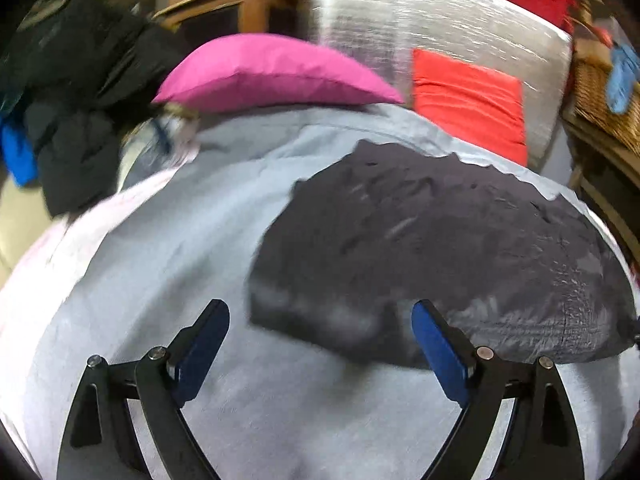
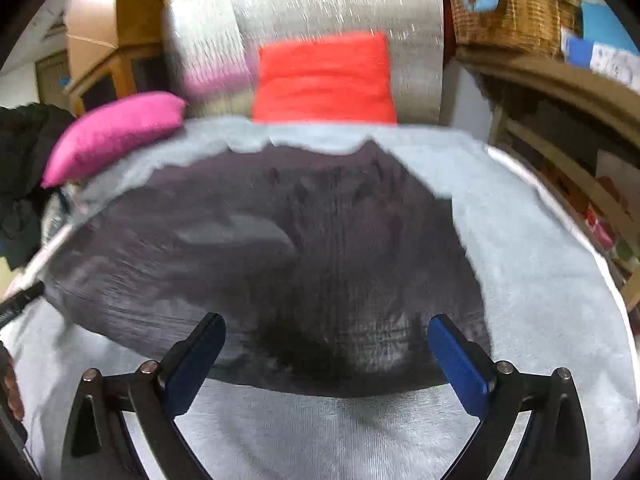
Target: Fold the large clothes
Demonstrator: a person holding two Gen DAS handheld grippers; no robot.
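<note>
Your left gripper [image 1: 320, 332] is spread wide over bare pale grey sheet [image 1: 168, 264], holding nothing; the dark garment [image 1: 432, 248] lies just right of it, its near edge between the fingertips. Your right gripper [image 2: 326, 344] is also spread wide and empty, above the garment's [image 2: 280, 240] near hem. Fabric is thin, wrinkled, charcoal, lying flat with ragged far edge. Pink cushion [image 2: 112, 136] and red cushion [image 2: 324, 80] border the far side.

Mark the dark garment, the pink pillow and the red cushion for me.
dark garment [image 2: 280, 248], right wrist view, middle of its spread fabric.
pink pillow [image 1: 264, 72], left wrist view, centre of its top face.
red cushion [image 2: 324, 80], right wrist view, middle of its front.
</note>
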